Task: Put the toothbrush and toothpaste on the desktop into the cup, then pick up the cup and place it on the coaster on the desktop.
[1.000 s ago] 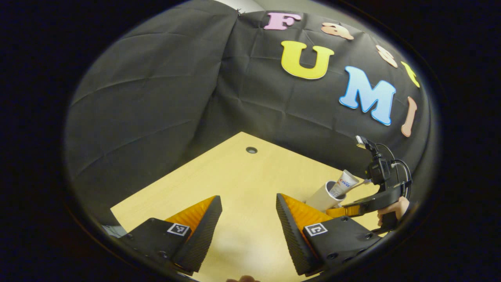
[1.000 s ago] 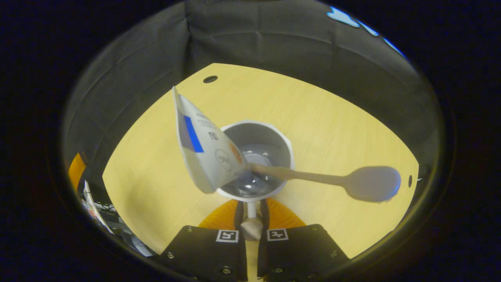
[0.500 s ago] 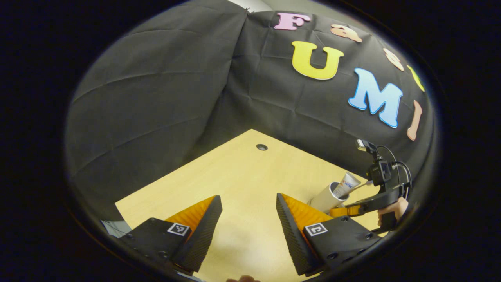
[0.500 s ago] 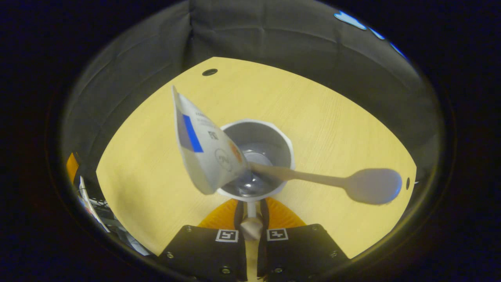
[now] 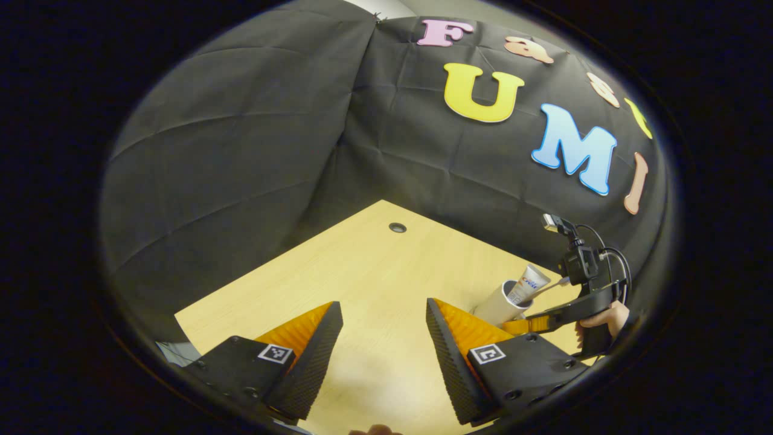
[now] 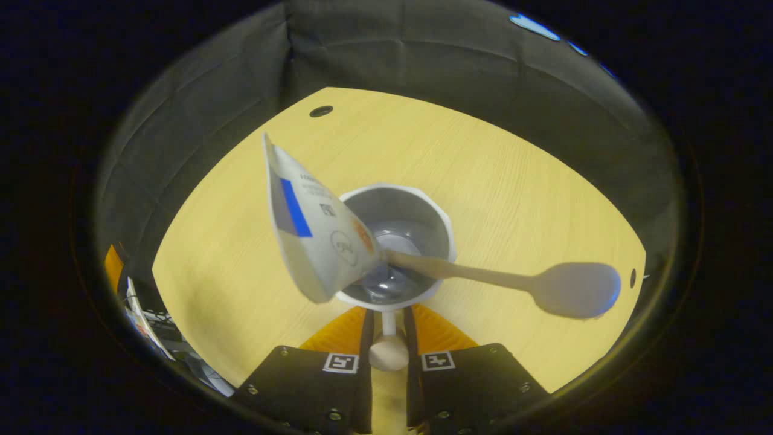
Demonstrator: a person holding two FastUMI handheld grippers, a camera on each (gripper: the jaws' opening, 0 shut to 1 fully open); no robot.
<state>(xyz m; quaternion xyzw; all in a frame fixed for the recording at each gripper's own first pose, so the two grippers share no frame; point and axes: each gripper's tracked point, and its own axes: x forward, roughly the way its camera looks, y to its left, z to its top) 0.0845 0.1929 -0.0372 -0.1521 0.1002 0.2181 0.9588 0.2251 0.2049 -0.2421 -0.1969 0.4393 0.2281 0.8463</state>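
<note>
- Tube [image 6: 314, 241] print too blurred to read; square markers on my finger mounts.
- Cup [image 6: 395, 241] white outside, grey inside, over the desk [image 6: 513, 181]; it holds the tube and the toothbrush [image 6: 513, 281], both leaning out.
- My right gripper [image 6: 386, 329] pinches the cup's handle.
- My left gripper [image 5: 383, 344] is spread wide, holding nothing, above the desk; cup [image 5: 498, 302] to its right.
</note>
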